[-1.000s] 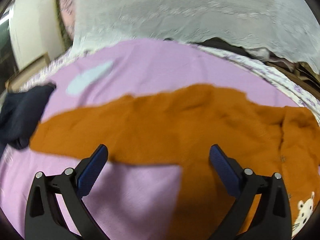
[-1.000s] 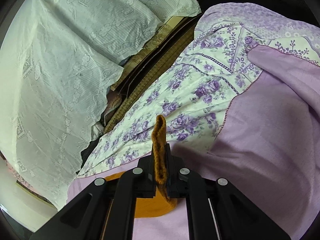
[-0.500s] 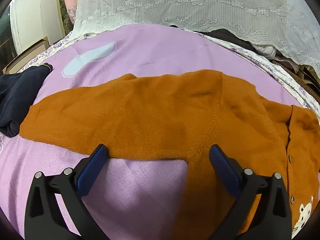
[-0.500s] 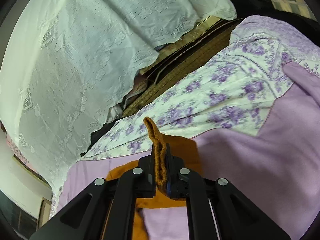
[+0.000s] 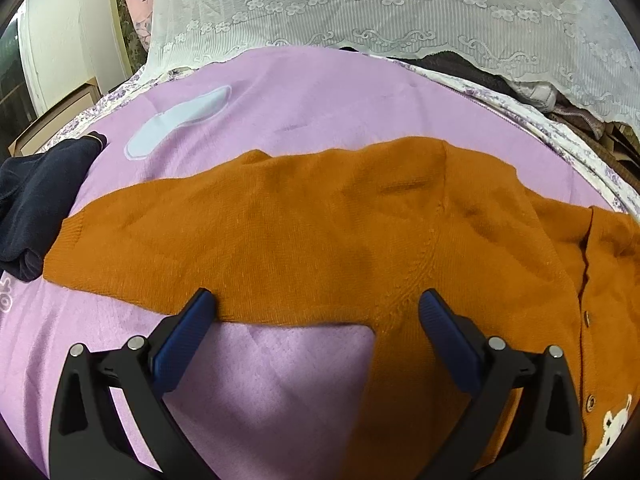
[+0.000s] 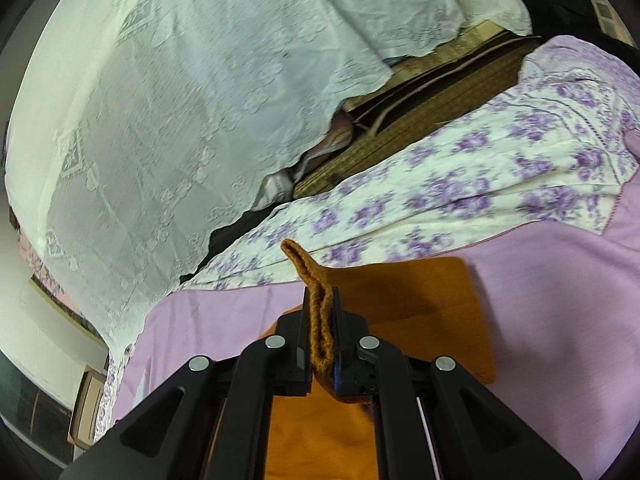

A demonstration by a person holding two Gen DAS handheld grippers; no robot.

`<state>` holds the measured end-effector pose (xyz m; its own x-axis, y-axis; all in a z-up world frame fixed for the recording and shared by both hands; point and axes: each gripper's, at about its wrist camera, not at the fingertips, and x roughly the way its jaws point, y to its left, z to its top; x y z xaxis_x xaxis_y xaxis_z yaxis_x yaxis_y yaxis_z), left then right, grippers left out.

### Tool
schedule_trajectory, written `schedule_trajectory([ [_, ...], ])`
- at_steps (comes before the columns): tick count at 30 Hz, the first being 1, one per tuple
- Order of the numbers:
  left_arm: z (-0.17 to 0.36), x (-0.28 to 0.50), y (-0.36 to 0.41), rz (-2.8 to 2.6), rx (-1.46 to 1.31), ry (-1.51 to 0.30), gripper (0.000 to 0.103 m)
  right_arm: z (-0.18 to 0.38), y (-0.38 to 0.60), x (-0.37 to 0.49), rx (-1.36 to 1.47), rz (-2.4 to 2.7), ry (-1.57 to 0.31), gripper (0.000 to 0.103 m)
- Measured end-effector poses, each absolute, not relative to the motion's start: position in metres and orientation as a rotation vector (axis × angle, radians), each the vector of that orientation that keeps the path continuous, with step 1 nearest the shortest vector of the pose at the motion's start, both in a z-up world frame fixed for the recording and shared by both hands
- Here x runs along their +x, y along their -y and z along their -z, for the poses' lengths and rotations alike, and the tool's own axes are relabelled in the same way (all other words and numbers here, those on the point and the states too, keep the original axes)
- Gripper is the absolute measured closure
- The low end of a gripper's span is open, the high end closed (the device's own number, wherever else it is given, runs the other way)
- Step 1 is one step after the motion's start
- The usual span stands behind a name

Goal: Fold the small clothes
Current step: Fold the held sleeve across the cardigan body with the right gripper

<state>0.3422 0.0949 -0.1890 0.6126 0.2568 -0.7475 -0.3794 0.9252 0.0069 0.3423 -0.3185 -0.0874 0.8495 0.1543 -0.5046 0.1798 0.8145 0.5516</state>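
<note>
since the earlier frame right claw [image 6: 322, 322], clenched on an edge of the orange cardigan [image 5: 320, 236], has swung across the bed [image 5: 304, 92], exposing more knit below; left claw [image 5: 314, 312] hovers released over the spread sleeve; folding barely begun.
</note>
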Motion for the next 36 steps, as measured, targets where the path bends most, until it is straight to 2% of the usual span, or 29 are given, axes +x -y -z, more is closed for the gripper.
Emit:
schedule_trajectory([
  [16, 0.175, 0.346, -0.131, -0.452, -0.263, -0.793, 0.004, 0.085, 0.224, 0.366, 0.572, -0.130, -0.615, 0.096],
  [36, 0.173, 0.346, -0.145, -0.489, -0.280, -0.786, 0.004, 0.133, 0.109, 0.388, 0.378, -0.289, -0.768, 0.095],
])
